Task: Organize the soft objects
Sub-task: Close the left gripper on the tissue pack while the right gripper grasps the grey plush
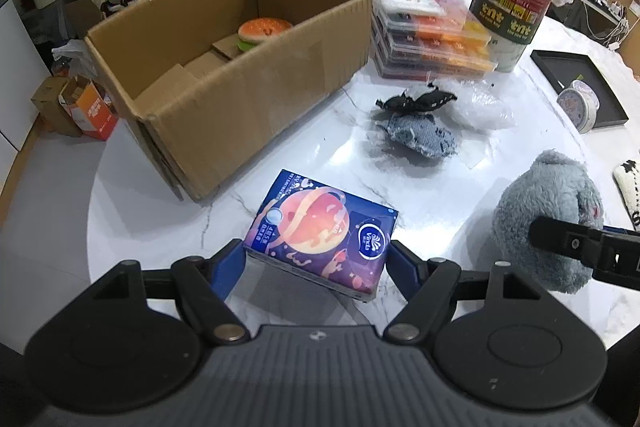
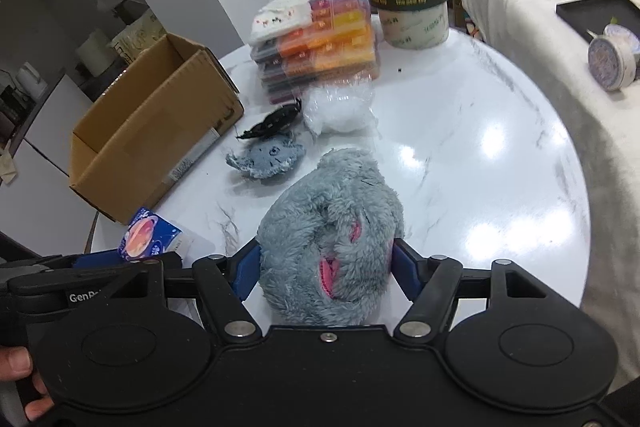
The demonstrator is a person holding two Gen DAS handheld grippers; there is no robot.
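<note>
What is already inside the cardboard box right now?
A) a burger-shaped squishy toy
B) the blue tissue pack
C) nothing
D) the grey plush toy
A: the left wrist view shows the burger-shaped squishy toy at the far end of the cardboard box.

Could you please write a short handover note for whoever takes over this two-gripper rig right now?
Left gripper: shut on the tissue pack, which looks lifted off the table.
Right gripper: shut on the grey plush toy; whether it is clear of the table is hard to tell.
Cardboard box: open at the table's left side, with the burger toy already inside.
Still out: the denim piece, the black fabric toy and a white stuffing bag, lying together near the stack of plastic cases.
Left to do: probably box both held items, then those three.
</note>
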